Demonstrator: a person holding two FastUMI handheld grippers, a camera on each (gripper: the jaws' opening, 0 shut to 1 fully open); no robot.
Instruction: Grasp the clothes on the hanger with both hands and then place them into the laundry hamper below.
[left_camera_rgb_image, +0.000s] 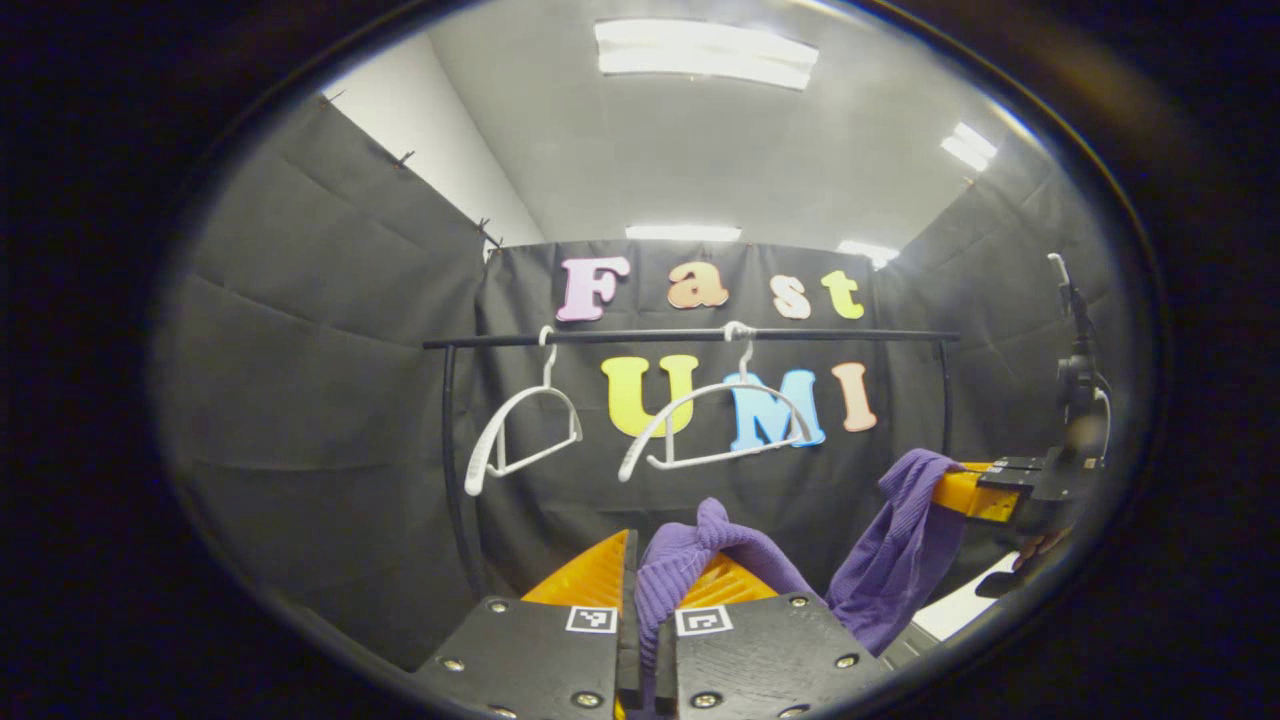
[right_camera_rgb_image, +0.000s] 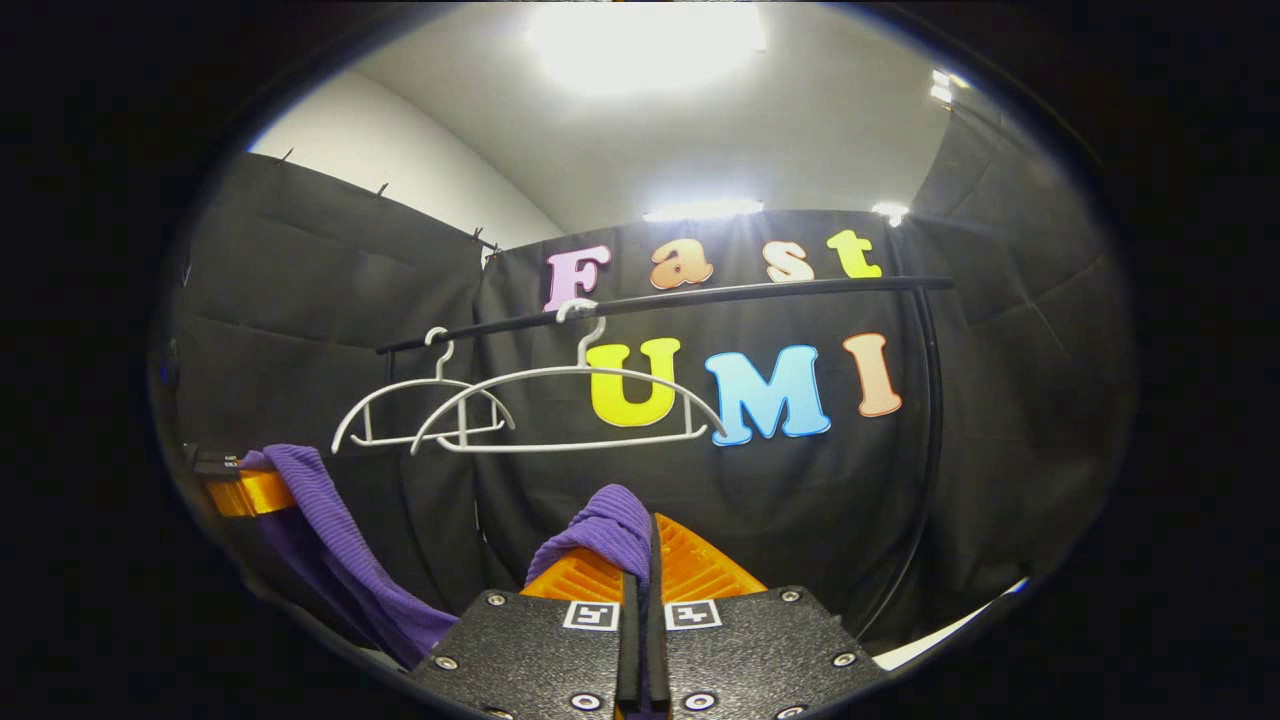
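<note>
Purple garment (left_camera_rgb_image: 700, 560) is off both white hangers (left_camera_rgb_image: 720, 425). Left gripper view: your left hand-held gripper (left_camera_rgb_image: 645, 585) pinches one end, so it spans across. Right gripper view: right hand-held gripper (right_camera_rgb_image: 645, 560) clamps the other end under the rail (right_camera_rgb_image: 700, 295). Hamper is out of sight; lower together.

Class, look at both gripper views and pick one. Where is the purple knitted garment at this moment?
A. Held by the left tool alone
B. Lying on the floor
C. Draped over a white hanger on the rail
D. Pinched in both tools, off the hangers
D: the purple knitted garment is pinched in the left tool and the right tool, while both white plastic hangers hang bare on the black rail.
</note>
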